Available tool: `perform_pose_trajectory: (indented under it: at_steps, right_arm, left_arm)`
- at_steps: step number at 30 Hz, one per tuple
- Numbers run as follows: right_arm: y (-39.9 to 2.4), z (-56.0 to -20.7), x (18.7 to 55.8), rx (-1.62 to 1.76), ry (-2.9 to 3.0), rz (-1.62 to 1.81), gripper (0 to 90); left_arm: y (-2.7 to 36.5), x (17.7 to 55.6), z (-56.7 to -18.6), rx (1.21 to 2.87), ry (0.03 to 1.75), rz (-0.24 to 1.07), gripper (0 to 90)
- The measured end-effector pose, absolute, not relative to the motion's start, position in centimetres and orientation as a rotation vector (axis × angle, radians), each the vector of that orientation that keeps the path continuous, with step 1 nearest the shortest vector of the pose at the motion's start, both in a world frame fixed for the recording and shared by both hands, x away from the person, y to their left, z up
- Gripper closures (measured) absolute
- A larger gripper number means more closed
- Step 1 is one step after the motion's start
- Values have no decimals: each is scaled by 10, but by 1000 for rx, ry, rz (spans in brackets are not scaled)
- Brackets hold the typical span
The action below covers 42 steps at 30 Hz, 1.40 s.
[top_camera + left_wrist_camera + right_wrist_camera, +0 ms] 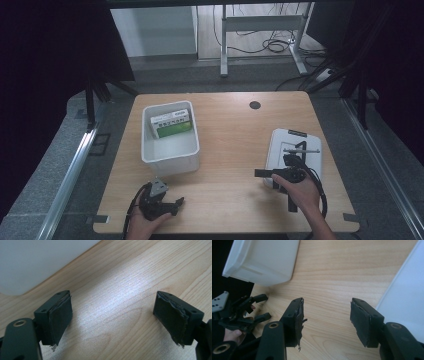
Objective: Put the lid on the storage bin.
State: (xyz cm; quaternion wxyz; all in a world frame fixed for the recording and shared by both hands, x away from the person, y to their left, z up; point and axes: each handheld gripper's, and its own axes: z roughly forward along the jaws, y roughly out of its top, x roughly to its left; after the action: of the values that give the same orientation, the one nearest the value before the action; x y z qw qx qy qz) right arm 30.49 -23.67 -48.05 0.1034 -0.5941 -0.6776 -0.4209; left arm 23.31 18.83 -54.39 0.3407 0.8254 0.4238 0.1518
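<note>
One green-and-white box (172,123) is already lodged in the white bin (170,159) toward the table's left edge. Both the left gripper (172,205) and right gripper (265,173) are held spread and empty; a pen (301,149) on the tray (280,142) near the right edge appears left.

Lab-type recording setup, not a home. Wooden table (225,150) fenced by black curtains (45,75) and aluminium framing rails (70,175). Loose cables (265,45) on the floor behind, beside a metal desk frame (260,25). Grey carpet underneath.
</note>
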Motion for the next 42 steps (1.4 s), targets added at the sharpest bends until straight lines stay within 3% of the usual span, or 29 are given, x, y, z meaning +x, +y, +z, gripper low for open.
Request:
perform_pose_trajectory:
  at_steps: [27, 42]
  right_arm:
    - [-252, -456, 330, -1847, -2000, -1234, 444]
    - [-286, -434, 348, -2003, -1968, -1183, 444]
  left_arm:
    - [189, 232, -544, 2149, 1096, 395, 156]
    - [189, 232, -544, 2149, 1097, 395, 155]
